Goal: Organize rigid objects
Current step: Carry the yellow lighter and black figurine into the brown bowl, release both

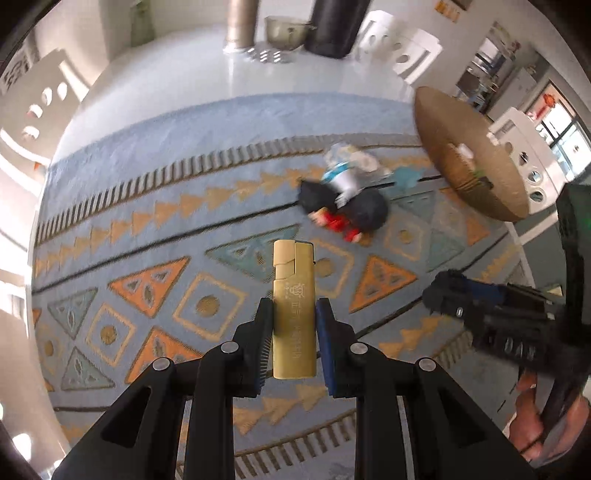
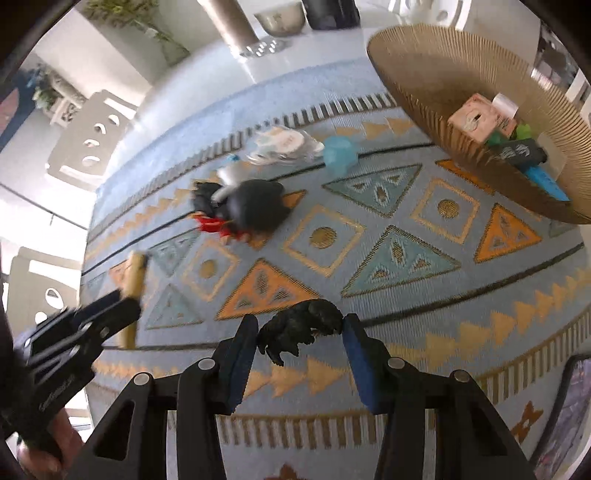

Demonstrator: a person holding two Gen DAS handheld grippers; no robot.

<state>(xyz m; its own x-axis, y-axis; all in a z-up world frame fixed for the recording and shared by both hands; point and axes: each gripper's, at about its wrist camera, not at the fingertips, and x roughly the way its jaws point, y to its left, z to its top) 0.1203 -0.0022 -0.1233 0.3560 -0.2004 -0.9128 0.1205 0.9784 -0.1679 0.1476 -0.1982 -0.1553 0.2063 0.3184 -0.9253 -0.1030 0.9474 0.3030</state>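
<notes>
In our left wrist view, the left tongs (image 1: 294, 334) are clamped on a gold lighter (image 1: 294, 310), lifted off the patterned tabletop (image 1: 147, 229). In the right view, the right tongs (image 2: 301, 341) pinch a dark figurine (image 2: 301, 326), likely bound for the basket (image 2: 424, 74).

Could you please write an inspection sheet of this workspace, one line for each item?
Surface: patterned blue cloth covering a table.
Job's things: gold lighter in the left claw; dark animal figurine in the right claw; woven basket partly filled with small objects.
Clutter: pile of dark, red and silver items; blue cup; plastic wrapper.
Grippers: both shut on their objects.
Cables: nothing seen.
Surroundings: white chairs; metal bowl.
</notes>
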